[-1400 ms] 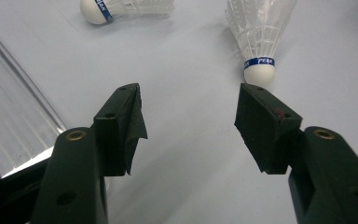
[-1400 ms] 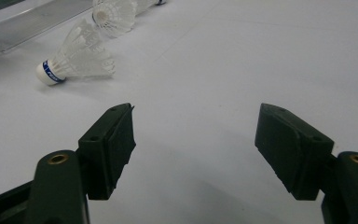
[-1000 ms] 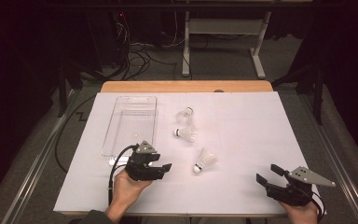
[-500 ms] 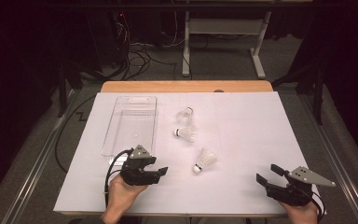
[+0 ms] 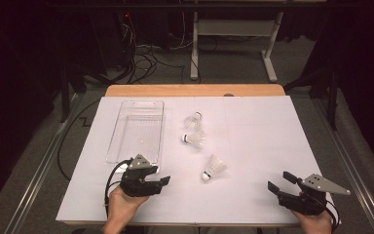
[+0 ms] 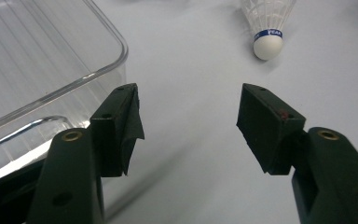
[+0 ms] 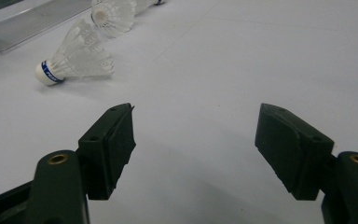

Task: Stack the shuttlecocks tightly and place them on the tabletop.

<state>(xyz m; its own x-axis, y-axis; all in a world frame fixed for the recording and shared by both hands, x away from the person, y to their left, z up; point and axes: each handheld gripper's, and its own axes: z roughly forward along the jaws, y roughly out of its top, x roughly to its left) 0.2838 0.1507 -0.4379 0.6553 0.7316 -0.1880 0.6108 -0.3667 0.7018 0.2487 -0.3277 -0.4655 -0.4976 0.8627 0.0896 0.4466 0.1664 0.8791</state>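
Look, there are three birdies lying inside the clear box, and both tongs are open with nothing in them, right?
Not quite: the three birdies lie on the white table, beside the clear box, as the high view shows. The left tongs and right tongs are open with nothing in them.

Open white paper-covered surface (image 5: 253, 146) lies bare between the left gripper (image 5: 164, 181) and the nearest white feathered shuttlecock with a blue-banded cork (image 5: 214, 168), leaving a clear lane ahead of its spread fingers (image 6: 121, 126). The clear rectangular plastic tray (image 5: 137, 130) stands just beside that gripper on its left, walling off that side. Two more white shuttlecocks (image 5: 194, 139) lie close together beyond. The right gripper (image 5: 278, 183) faces a wide, unobstructed stretch of surface, well apart from everything.
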